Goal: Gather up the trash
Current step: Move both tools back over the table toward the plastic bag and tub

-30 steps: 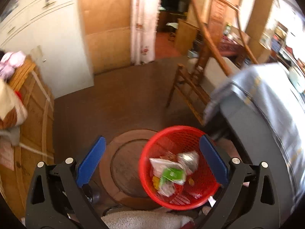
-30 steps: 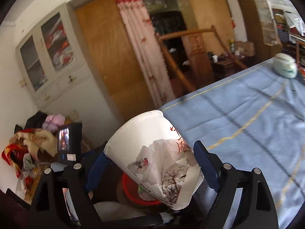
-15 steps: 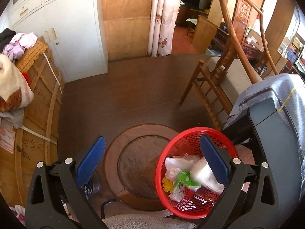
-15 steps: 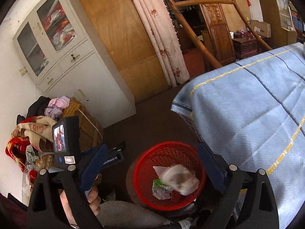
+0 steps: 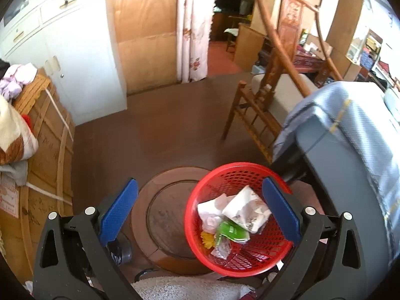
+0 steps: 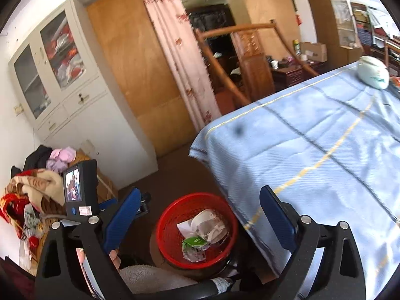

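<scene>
A red mesh basket [image 5: 225, 175] stands on a round wooden stool [image 5: 170, 215] beside the table. In it lie a crumpled white paper cup [image 5: 246, 208], a green wrapper [image 5: 233, 231] and other scraps. My left gripper [image 5: 200, 210] is open and empty above the basket's left side. My right gripper [image 6: 200, 220] is open and empty, higher up, with the basket [image 6: 172, 215] and the cup [image 6: 210, 226] showing below between its fingers.
A table under a blue cloth [image 6: 312, 150] fills the right, with a white lidded bowl [image 6: 372, 72] at its far end. A wooden chair [image 5: 260, 115] stands behind the basket. A wooden chest [image 5: 42, 155] with bedding is at the left. White cabinets [image 6: 62, 75] line the wall.
One second ago my right gripper held the paper cup; it has let go and the cup now lies in the basket. The right gripper has risen and tilted back toward the table.
</scene>
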The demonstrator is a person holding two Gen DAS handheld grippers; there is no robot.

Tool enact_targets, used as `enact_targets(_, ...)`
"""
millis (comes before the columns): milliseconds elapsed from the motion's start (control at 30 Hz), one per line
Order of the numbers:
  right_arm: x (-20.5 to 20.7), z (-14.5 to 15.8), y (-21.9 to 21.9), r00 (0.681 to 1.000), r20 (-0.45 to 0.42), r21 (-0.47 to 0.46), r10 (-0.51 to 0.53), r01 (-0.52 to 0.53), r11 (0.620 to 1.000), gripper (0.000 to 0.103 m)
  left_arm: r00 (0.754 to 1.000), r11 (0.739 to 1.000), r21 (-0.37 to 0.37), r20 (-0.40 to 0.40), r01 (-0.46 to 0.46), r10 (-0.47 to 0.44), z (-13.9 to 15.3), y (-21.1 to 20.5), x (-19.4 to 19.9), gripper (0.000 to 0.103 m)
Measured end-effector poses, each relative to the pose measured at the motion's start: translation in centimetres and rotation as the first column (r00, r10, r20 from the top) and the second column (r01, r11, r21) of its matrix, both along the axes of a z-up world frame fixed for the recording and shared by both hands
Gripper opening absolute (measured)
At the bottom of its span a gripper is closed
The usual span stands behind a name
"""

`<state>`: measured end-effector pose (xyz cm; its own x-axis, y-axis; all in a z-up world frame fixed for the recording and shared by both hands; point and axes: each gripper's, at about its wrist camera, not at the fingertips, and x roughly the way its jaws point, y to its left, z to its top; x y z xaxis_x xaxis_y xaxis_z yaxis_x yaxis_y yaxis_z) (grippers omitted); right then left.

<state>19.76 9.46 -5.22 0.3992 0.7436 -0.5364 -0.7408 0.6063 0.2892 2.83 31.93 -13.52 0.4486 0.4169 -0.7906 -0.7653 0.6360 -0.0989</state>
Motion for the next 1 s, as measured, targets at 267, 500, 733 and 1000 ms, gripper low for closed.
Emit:
enact_targets(267,-2.6,2.3,-5.1,0.995,0.059,0.073,-0.084,0.08,0.994,0.096,0.994,0.994,0.075,0.07,0.082,-0.087,3.4,-3.5,-0.5,0.096)
enact_targets(500,-5.6,3.9,-10.6,0.976,0.121,0.126,-0.179,0.164,0.979,0.097,0.976,0.977,0.148,0.129,0.155,-0.174,6.6,-7.1,-1.1,0.096)
enact_targets(733,-8.0,4.1,-18.5,0.928,0.153,0.175,-0.34,0.313,0.934,0.097,0.948,0.94,0.233,0.141,0.248,-0.285,8.5,-11.8,-1.2,0.096)
enact_targets(1000,-8.5,3.2,-29.6,0.795,0.155,0.193,-0.586,0.558,0.807,0.097,0.864,0.856,0.205,0.08,0.474,-0.498,8.3,-17.9,2.0,0.096)
